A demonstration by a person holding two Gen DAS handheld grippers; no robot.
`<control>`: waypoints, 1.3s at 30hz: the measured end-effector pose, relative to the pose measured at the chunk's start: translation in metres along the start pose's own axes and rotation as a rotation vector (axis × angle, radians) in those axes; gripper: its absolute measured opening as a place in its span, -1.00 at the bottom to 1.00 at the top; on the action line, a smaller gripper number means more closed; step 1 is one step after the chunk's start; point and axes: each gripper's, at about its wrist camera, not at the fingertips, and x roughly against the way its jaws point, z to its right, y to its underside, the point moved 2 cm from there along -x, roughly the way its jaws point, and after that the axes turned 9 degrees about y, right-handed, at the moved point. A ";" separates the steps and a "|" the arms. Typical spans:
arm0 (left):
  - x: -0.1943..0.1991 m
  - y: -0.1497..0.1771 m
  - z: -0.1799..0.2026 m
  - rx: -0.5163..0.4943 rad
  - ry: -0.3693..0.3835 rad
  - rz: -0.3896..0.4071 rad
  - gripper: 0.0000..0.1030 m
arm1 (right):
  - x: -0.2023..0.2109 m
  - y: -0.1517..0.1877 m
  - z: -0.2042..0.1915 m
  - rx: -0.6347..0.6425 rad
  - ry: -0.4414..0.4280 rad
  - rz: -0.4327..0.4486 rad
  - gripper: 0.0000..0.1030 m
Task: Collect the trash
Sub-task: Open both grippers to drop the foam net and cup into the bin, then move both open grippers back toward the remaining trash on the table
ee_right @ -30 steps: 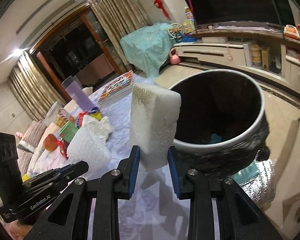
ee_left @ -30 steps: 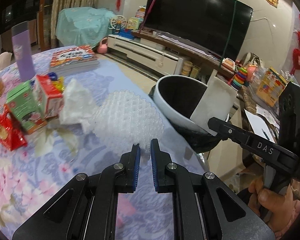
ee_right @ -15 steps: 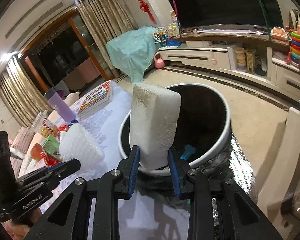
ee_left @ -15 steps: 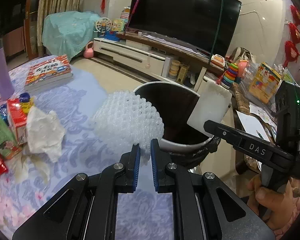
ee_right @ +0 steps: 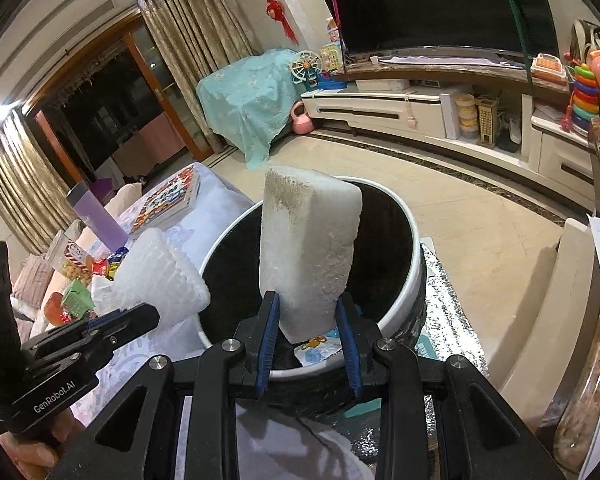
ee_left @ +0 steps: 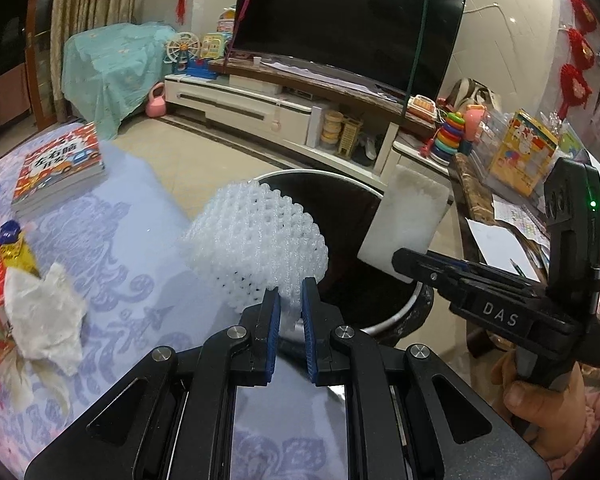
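Beside the table point(ee_left: 112, 240), the bin point(ee_right: 412, 264) now sits closer under both grippers. Left gripper point(ee_left: 291, 304) still pinches the foam net point(ee_left: 256, 252), now over the rim. Right gripper point(ee_right: 308, 320) still clamps the foam block point(ee_right: 308, 248) above the opening.

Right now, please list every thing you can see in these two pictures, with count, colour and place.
foam net: 1, white, held over the near rim of the bin
foam block: 1, white, held upright above the bin opening
trash bin: 1, white rim and dark inside, beside the table, some wrappers at its bottom
tissue: 1, white, crumpled on the table
snack packs: several, red, green and yellow, at the table's left edge
book: 1, colourful cover, far part of the table
table: 1, blue floral cloth
television: 1, black, on the wall cabinet
left gripper: 1, black with blue pads, shut on the net
right gripper: 1, same colours, shut on the block
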 end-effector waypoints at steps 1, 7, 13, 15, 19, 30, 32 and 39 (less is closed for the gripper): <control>-0.003 -0.002 0.001 -0.003 0.001 -0.003 -0.80 | -0.002 -0.001 0.001 0.002 0.003 -0.002 -0.41; -0.016 -0.011 0.002 -0.015 0.006 -0.022 -0.79 | -0.007 -0.006 0.006 0.007 0.018 -0.015 -0.37; -0.022 -0.013 0.001 -0.011 0.004 -0.031 -0.70 | -0.010 -0.011 0.008 0.006 0.030 -0.019 -0.36; -0.022 -0.012 -0.001 -0.003 -0.004 -0.032 -0.47 | -0.010 -0.011 0.008 0.006 0.035 -0.024 -0.34; -0.016 -0.010 -0.004 0.014 -0.013 -0.009 -0.01 | -0.010 -0.012 0.009 0.000 0.039 -0.029 -0.25; 0.009 0.017 -0.020 0.074 -0.049 0.011 0.08 | 0.004 -0.008 0.006 -0.026 0.016 -0.002 0.25; 0.019 0.026 -0.025 0.091 -0.065 0.019 0.09 | 0.007 -0.007 0.002 -0.025 0.005 0.006 0.36; 0.049 0.058 -0.050 0.163 -0.121 0.034 0.11 | 0.021 0.007 -0.024 -0.014 -0.045 0.036 0.49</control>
